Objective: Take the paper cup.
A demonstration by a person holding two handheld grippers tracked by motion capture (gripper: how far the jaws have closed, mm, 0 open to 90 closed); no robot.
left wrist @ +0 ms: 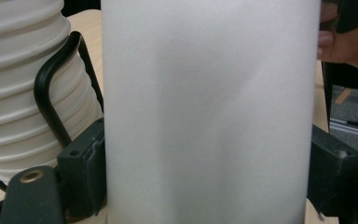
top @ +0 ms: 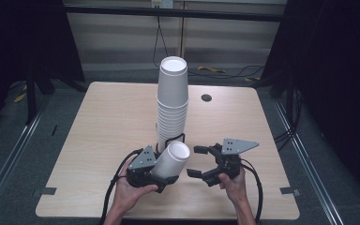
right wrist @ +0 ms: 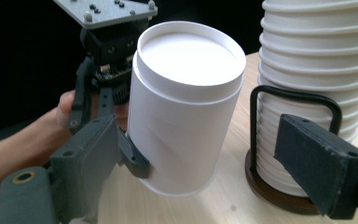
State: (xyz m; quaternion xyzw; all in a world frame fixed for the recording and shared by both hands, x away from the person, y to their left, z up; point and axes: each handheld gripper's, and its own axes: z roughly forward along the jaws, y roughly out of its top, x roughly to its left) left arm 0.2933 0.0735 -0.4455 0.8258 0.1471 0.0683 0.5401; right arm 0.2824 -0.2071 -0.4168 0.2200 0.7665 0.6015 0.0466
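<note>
My left gripper (top: 163, 171) is shut on a single white paper cup (top: 171, 160), which tilts with its closed end up and to the right. In the left gripper view the cup (left wrist: 205, 112) stands between both jaws, touching each pad. My right gripper (top: 197, 161) is open just right of the cup, its jaws pointing left at it and apart from it. In the right gripper view (right wrist: 205, 163) the cup (right wrist: 182, 116) sits beyond the gap between the two jaws. Right behind it rises a tall stack of upside-down white cups (top: 172, 103) in a black wire holder (right wrist: 289, 95).
The stack's holder has a round dark base (right wrist: 270, 192) on the light wooden table (top: 98, 140). A small round hole (top: 206, 97) lies at the back right of the table. Cables (top: 225, 71) run over the floor behind. Dark curtains flank both sides.
</note>
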